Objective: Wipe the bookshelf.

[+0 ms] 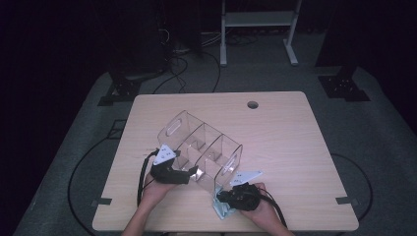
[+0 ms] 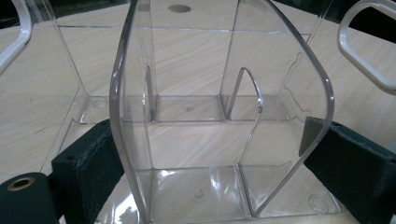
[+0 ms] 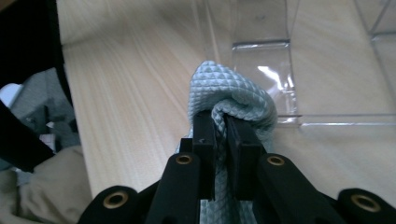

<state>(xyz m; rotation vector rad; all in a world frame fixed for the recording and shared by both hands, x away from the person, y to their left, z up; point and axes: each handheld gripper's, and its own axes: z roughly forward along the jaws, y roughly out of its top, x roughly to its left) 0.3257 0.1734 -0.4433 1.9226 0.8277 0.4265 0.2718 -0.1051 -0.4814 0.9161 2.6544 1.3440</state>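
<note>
A clear plastic organizer [image 1: 201,145] with several compartments and handle slots rests tilted on the wooden table [image 1: 285,142]. My left gripper [image 1: 189,173] grips its near end: in the left gripper view the black jaws press on both sides of the curved clear wall [image 2: 140,56], left gripper [image 2: 215,140]. My right gripper [image 1: 223,196] sits near the table's front edge, just beside the organizer's right corner. It is shut on a pale blue-grey textured cloth [image 3: 233,88], which bunches over the jaw tips, right gripper [image 3: 220,122]. The cloth [image 1: 220,210] hangs down to the tabletop.
A round cable hole [image 1: 253,104] sits at the table's far edge. Behind the table stand a white metal frame [image 1: 258,19] and black stand bases, with cables on the grey floor [image 1: 187,73]. Bare tabletop lies to the right of the organizer.
</note>
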